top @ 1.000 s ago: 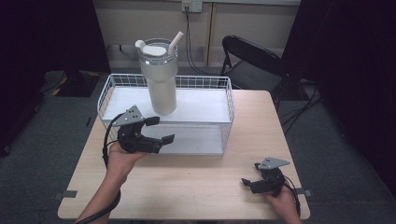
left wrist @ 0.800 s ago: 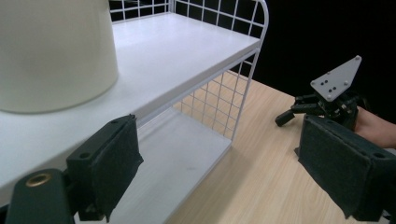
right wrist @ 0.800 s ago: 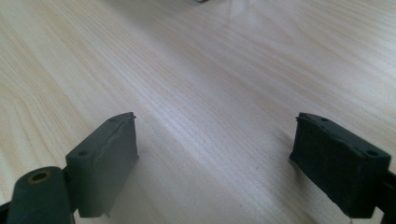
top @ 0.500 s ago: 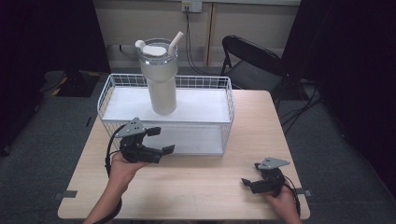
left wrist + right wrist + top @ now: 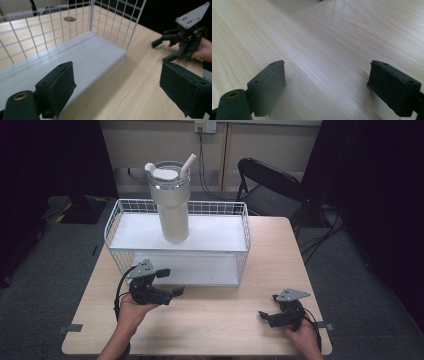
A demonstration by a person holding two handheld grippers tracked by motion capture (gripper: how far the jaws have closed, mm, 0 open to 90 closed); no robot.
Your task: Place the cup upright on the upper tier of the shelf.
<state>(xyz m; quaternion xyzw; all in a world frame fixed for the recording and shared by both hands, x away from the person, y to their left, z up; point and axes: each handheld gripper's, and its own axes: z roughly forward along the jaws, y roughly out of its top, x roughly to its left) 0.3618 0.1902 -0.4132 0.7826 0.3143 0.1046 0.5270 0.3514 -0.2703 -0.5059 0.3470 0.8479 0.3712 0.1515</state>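
Observation:
A tall cream tumbler (image 5: 170,205) with a lid, handle and straw stands upright in the white wire basket (image 5: 245,227) at the back of the wooden table. My left gripper (image 5: 172,282) is held just in front of the basket's front wall, jaws open and nothing between them. In the left gripper view, that gripper (image 5: 117,66) looks along the basket's white floor (image 5: 82,55) and wire corner. My right gripper (image 5: 267,306) rests low at the table's front right, open over bare wood (image 5: 327,63). It also appears as the far gripper (image 5: 183,37) in the left gripper view.
The wooden table (image 5: 270,270) has free surface in front of and to the right of the basket. A black folding chair (image 5: 270,187) stands behind the table at the right. Dark curtains flank both sides.
My left gripper has dropped from beside the tumbler, at the basket's rim height, down and back to the table in front of the basket. The right gripper has not moved.

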